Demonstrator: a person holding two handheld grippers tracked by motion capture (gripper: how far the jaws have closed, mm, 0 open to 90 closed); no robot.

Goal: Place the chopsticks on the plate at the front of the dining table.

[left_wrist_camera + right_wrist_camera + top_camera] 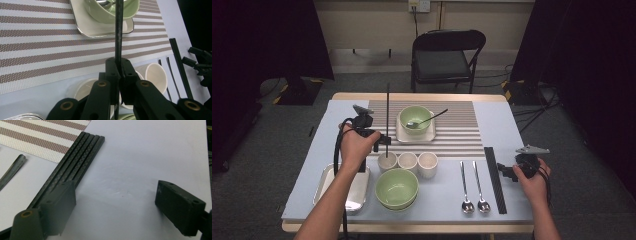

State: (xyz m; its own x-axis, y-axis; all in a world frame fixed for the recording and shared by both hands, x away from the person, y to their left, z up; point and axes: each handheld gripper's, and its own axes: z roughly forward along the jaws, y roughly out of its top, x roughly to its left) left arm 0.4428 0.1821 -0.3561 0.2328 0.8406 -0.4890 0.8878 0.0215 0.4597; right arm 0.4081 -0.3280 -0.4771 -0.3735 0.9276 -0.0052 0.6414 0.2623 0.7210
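Note:
My left gripper (384, 140) is shut on a long black chopstick (387, 112) and holds it upright. Its lower end points down at the leftmost of three white cups (387, 162); whether it touches the cup I cannot tell. In the left gripper view the chopstick (118, 30) rises between the closed pads of my left gripper (119, 67), with the cup (85, 88) below. My right gripper (508, 172) rests open beside a bundle of black chopsticks (495, 180). Seen from the right gripper (115, 200), one jaw lies against the chopsticks (77, 160) and nothing is between the jaws.
A green bowl (415, 117) with a spoon in it sits on a square plate (401, 134) on the striped mat (457, 130). Another green bowl (397, 187), a metal tray (357, 192) and two spoons (467, 185) lie near the front edge. A folding chair (447, 55) stands behind the table.

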